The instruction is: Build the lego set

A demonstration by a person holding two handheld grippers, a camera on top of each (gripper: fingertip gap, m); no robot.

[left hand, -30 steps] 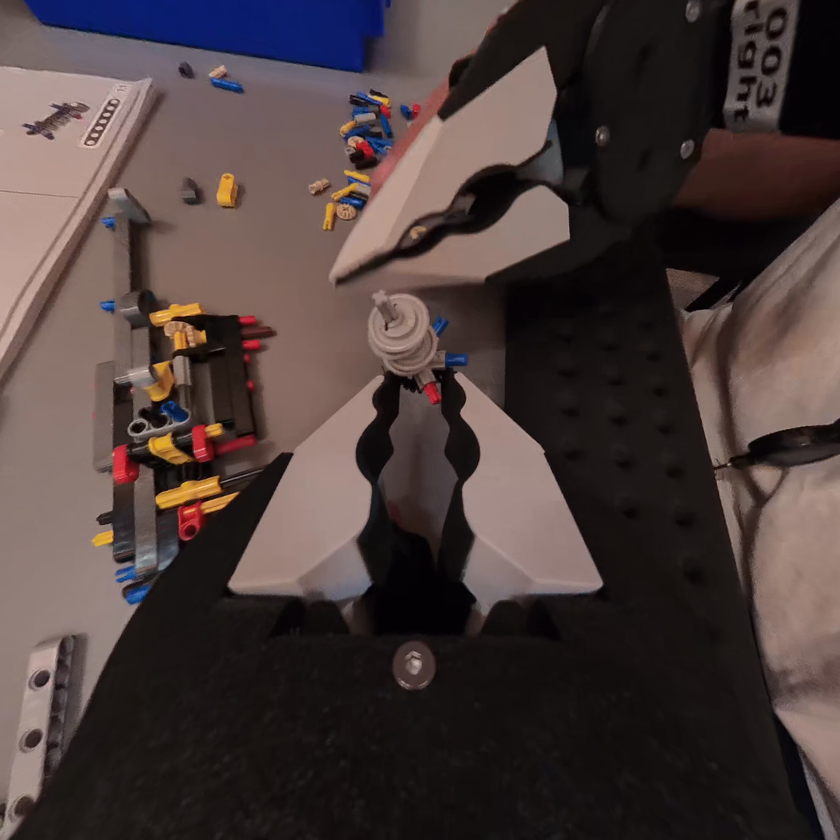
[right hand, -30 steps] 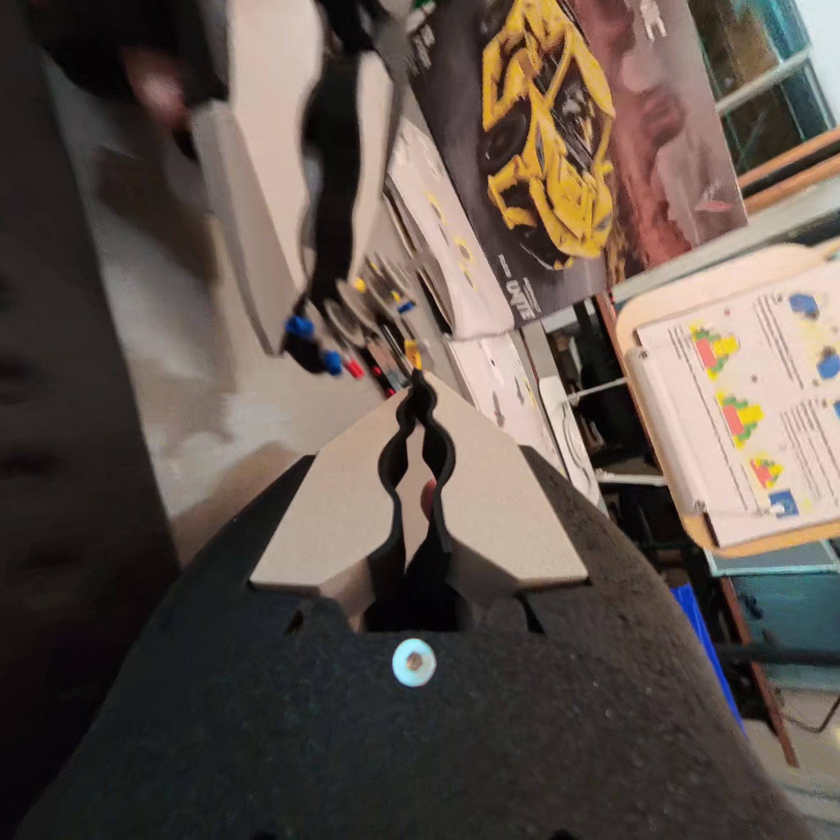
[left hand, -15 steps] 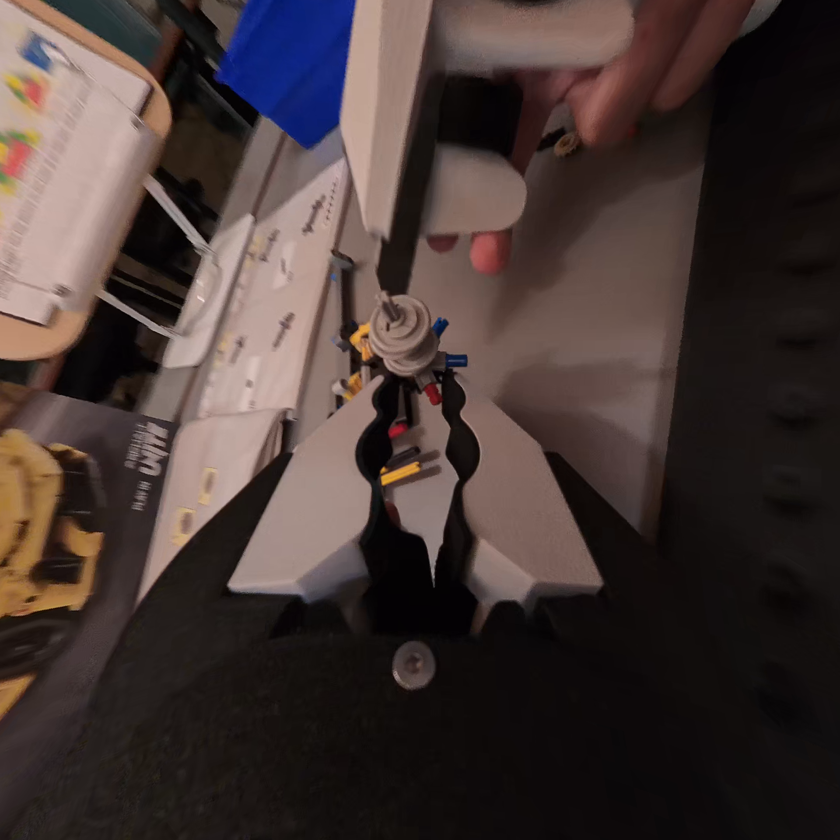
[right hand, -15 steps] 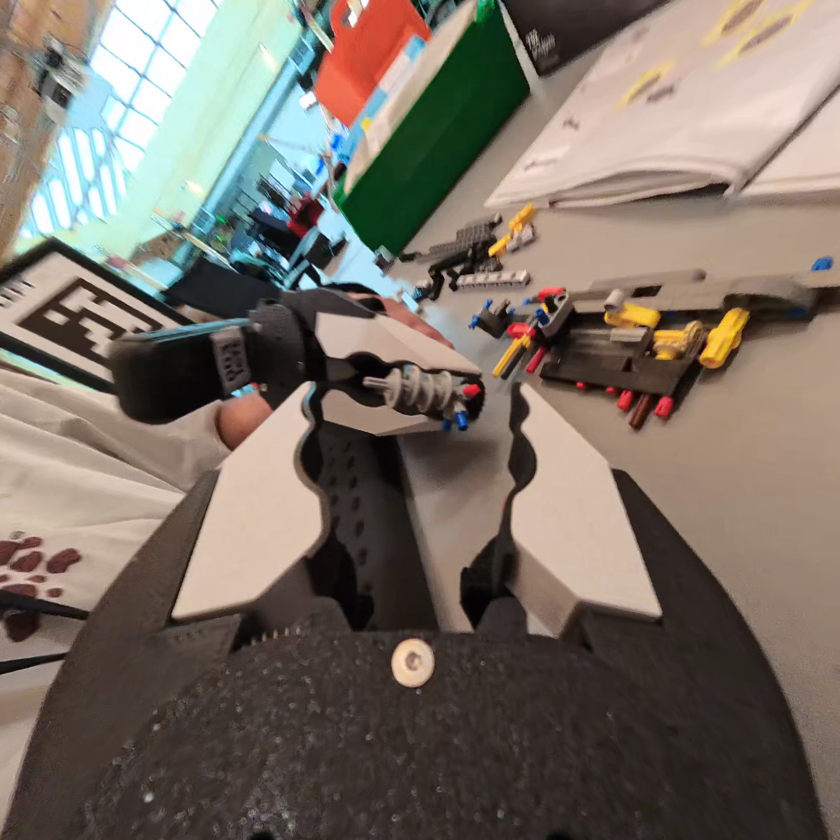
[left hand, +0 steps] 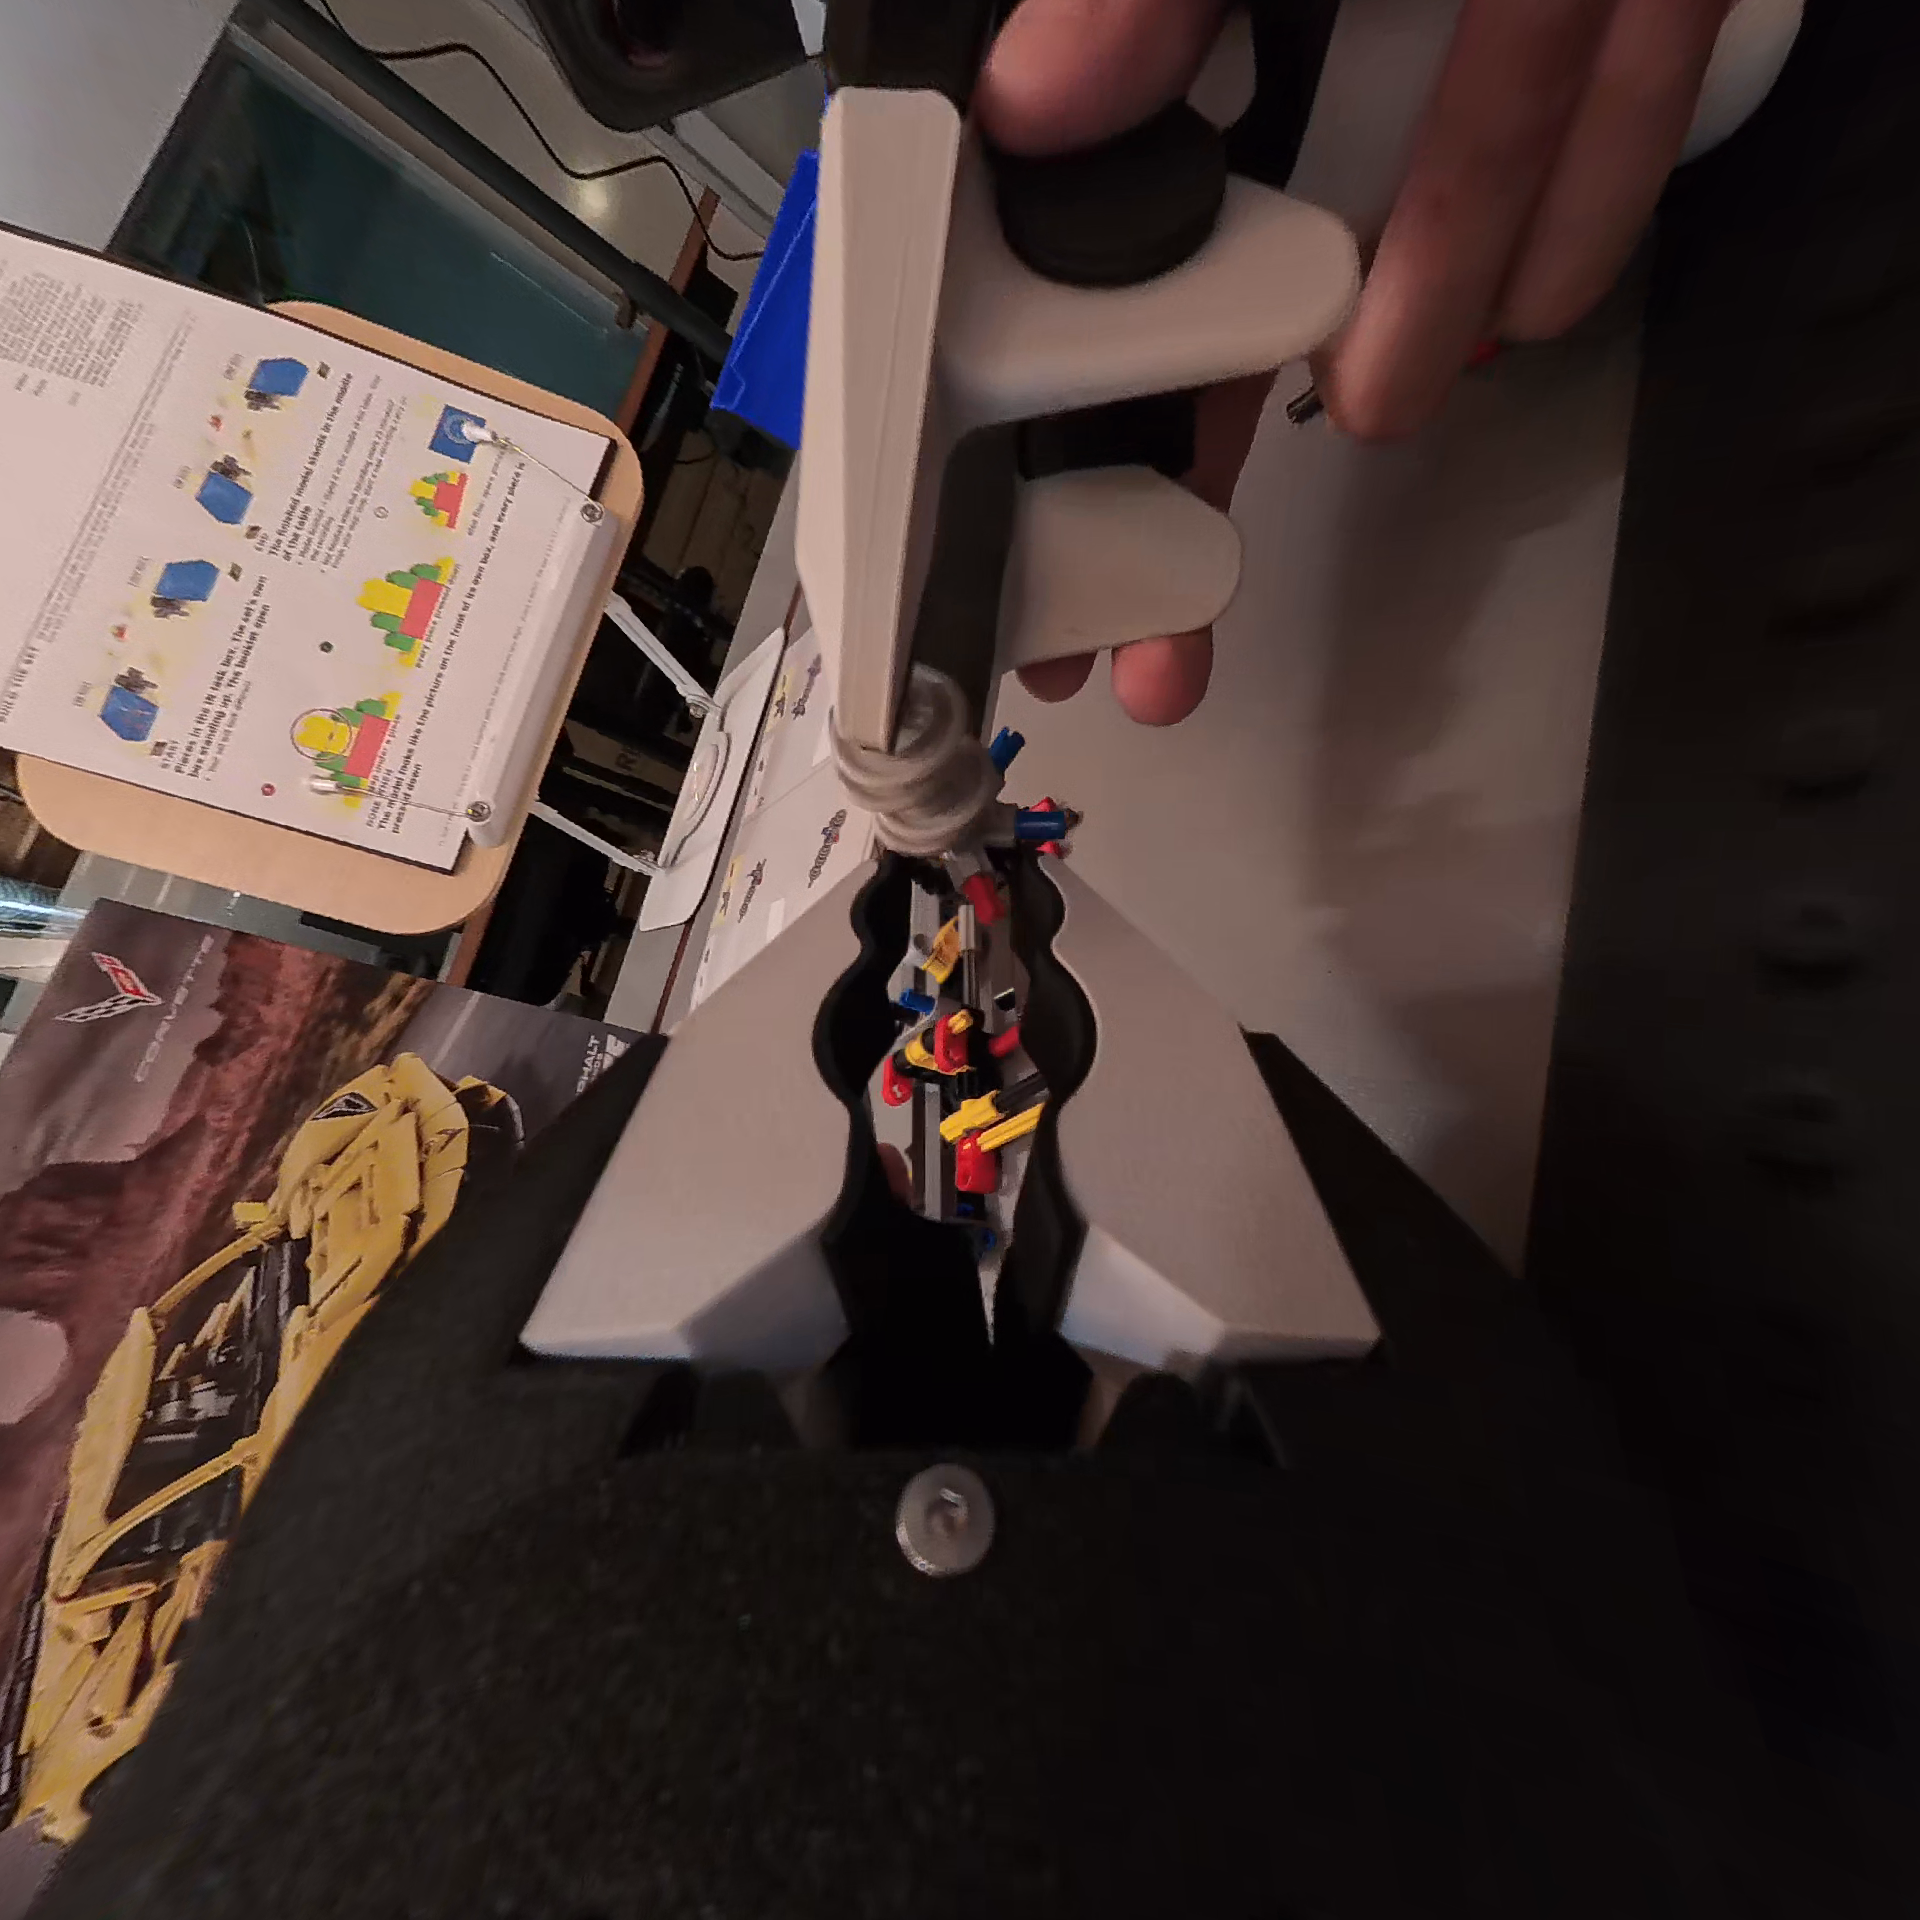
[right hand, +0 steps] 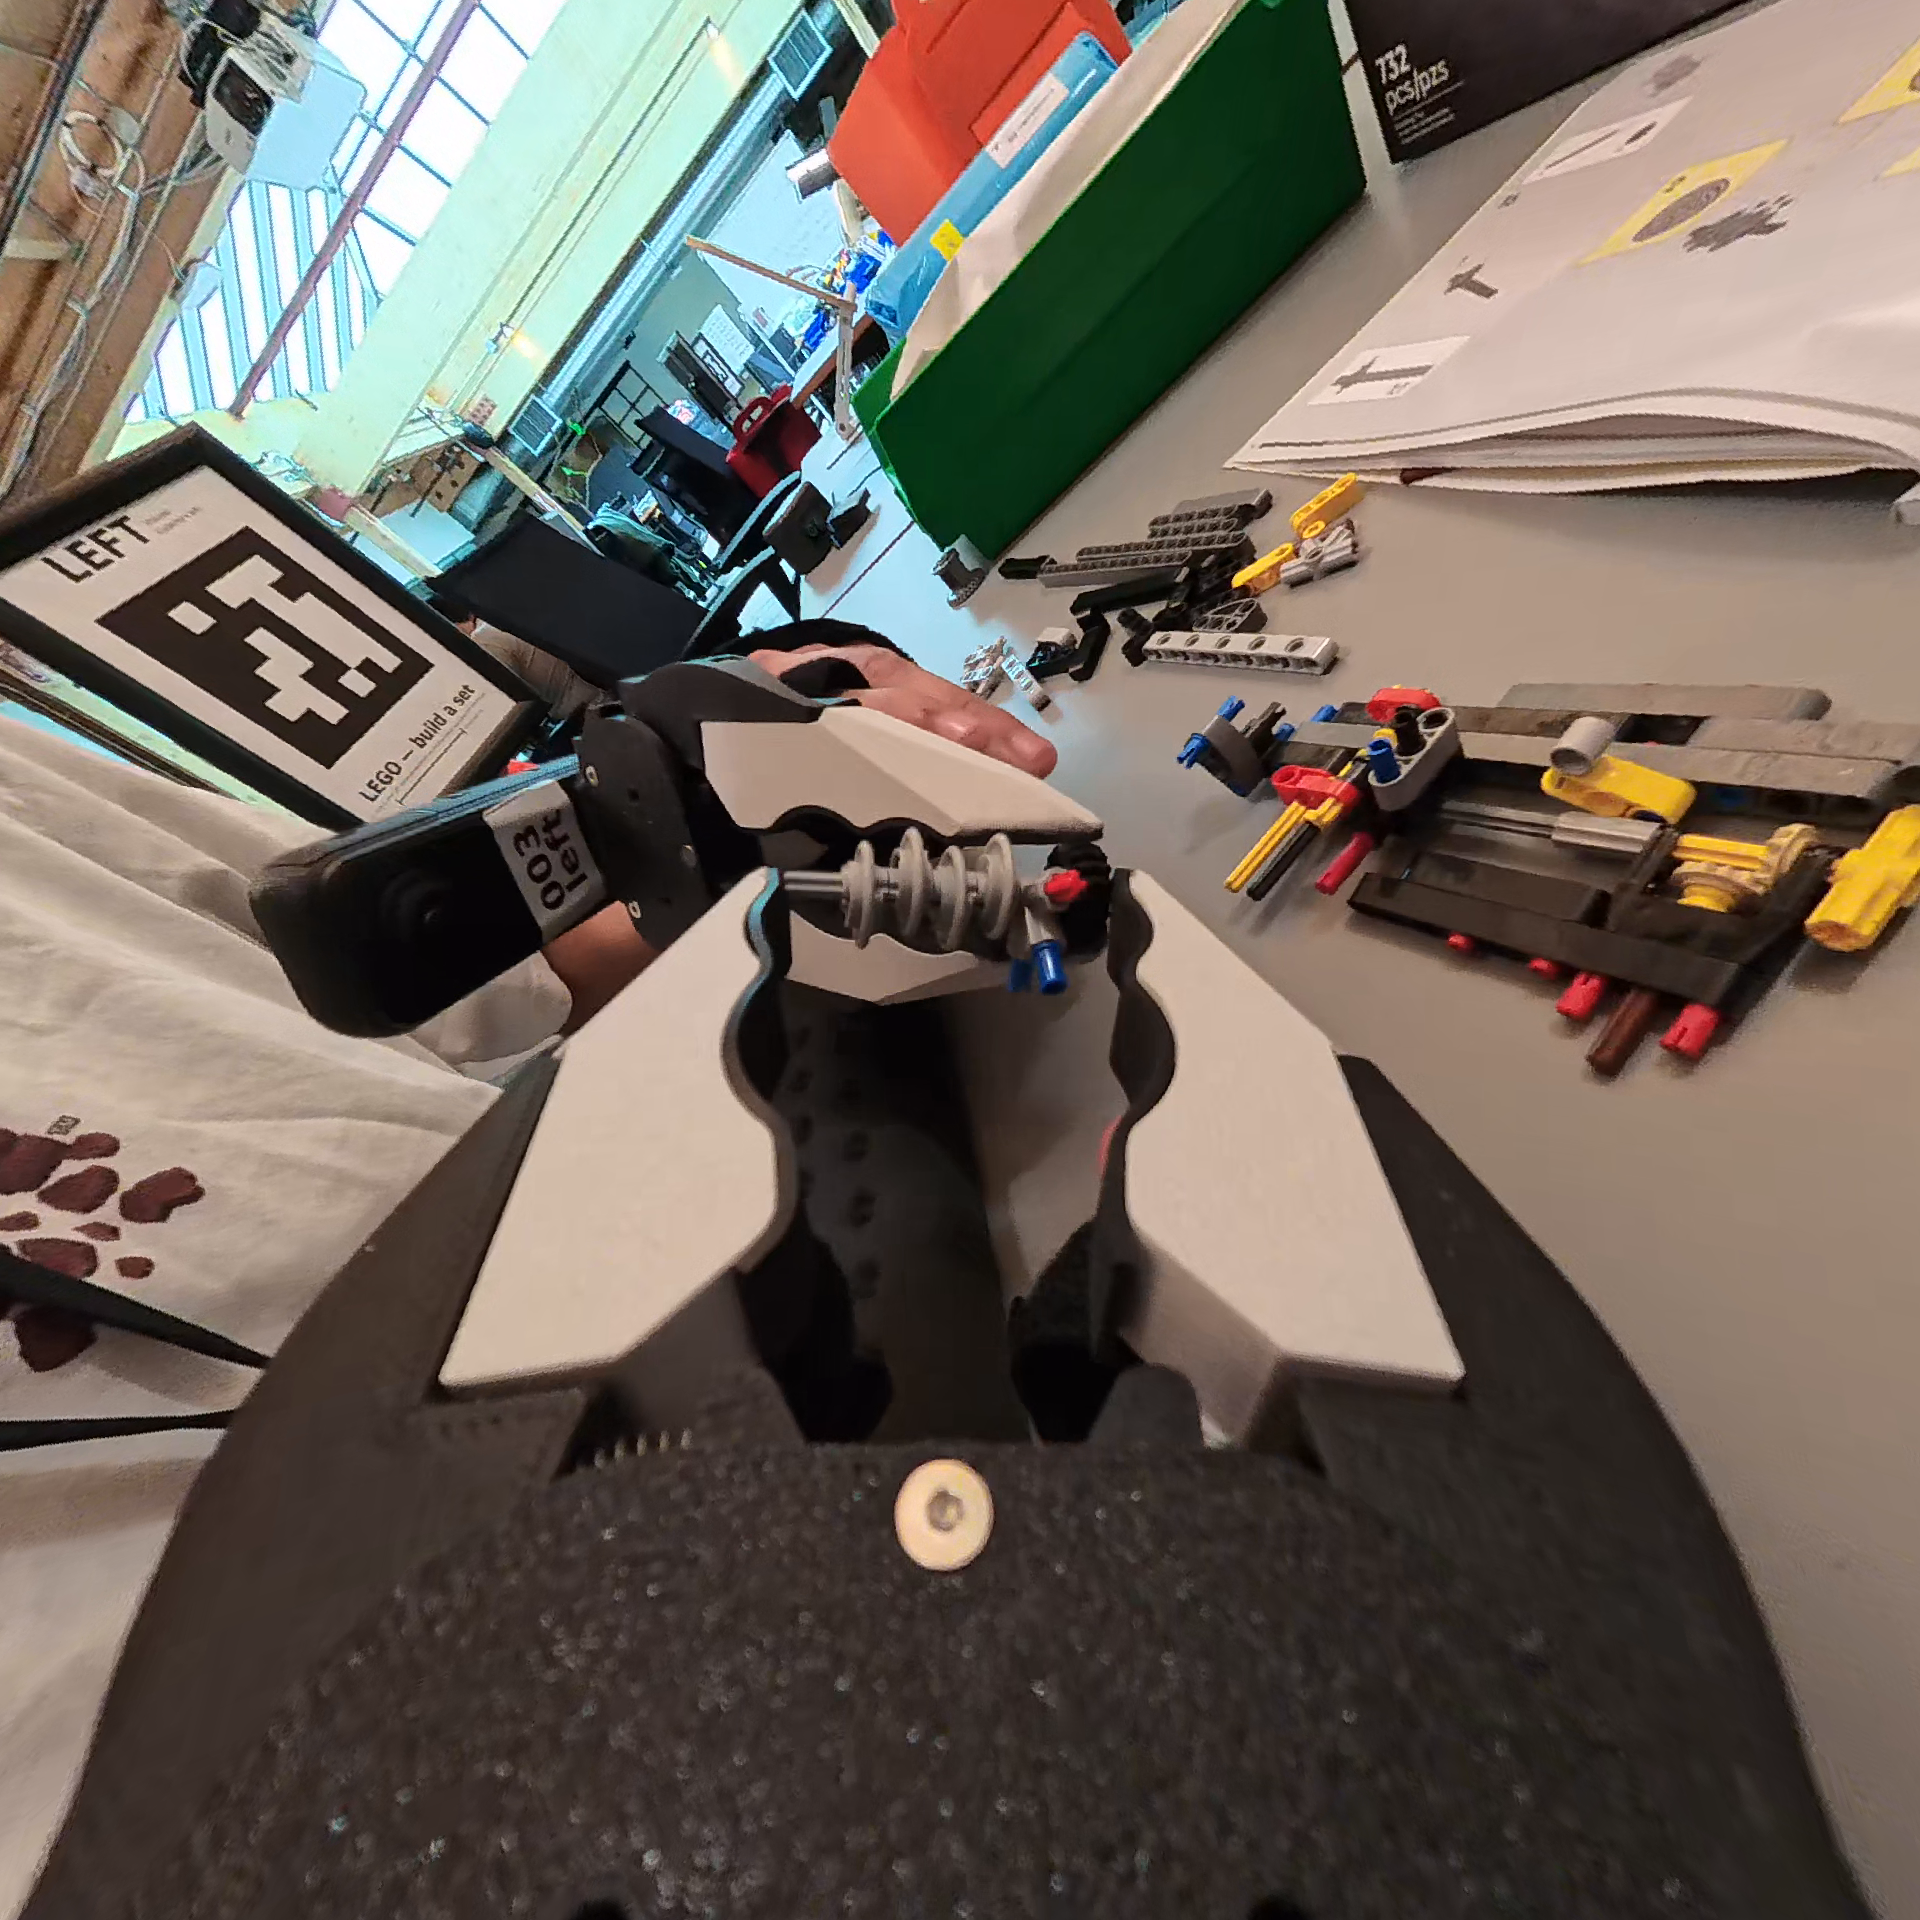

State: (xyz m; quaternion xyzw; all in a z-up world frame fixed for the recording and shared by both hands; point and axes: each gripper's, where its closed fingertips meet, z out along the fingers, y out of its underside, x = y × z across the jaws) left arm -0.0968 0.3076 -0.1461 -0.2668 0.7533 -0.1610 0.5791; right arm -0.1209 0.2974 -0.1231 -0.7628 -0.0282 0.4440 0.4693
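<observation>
Grey table [right hand: 1558, 1351], workshop and windows behind at upper left of right wrist view. Left gripper [left hand: 956, 862] clamped on base of grey worm-gear subassembly [left hand: 914, 790], red and blue pins at its foot. Right gripper [right hand: 940, 904], nearly shut a second ago and spread half a second ago, now wide open and closer, fingers flanking the gear's length, not squeezing. Likely about to take or press the gear; handover not yet made. Right wrist view alone shows the gear side-on at mid frame, the chassis build [right hand: 1621, 831] at right and loose beams [right hand: 1184, 592] above it. Left wrist view alone shows a right finger [left hand: 883, 416] end-on overlapping the gear's top, clipboard sheet [left hand: 270, 561] at upper left, set box [left hand: 260, 1247] at lower left.
</observation>
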